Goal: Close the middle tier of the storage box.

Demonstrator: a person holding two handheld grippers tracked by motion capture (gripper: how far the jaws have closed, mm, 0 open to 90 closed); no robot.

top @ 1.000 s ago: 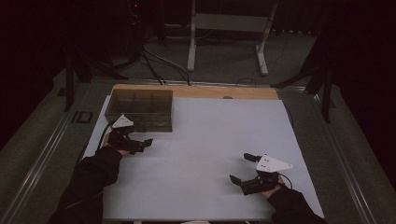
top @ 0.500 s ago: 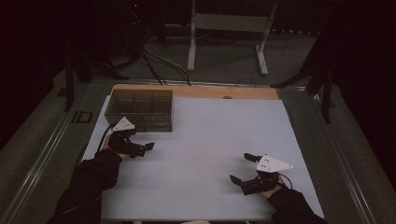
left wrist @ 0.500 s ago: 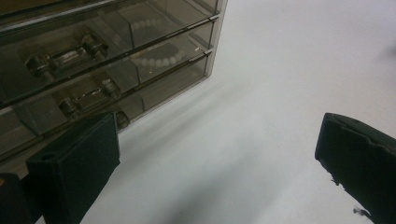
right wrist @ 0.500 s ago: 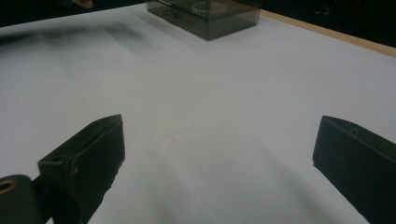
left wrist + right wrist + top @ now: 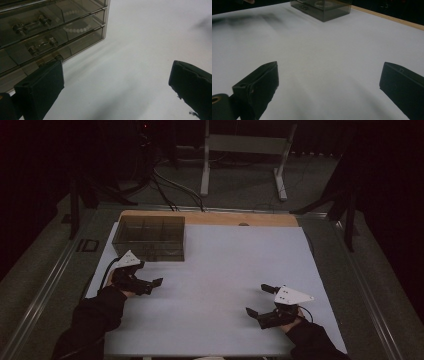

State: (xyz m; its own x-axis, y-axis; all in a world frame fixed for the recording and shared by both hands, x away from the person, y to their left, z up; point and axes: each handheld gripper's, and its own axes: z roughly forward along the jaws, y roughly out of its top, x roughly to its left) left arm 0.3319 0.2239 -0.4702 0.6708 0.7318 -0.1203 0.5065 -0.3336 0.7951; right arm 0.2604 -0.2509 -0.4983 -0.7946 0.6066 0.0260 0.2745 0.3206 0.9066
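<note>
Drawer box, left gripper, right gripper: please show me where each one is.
drawer box [image 5: 148, 238], high view, on its smoky top
left gripper [image 5: 156, 283], high view, between its jaw tips
right gripper [image 5: 259, 299], high view, between its jaw tips

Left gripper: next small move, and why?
Probably ease the left gripper toward the drawer box and line its jaws up with a drawer handle. The jaws stand open and hold nothing, the box sits close ahead, and its drawers look shut. The right gripper sits open, far from the box.
</note>
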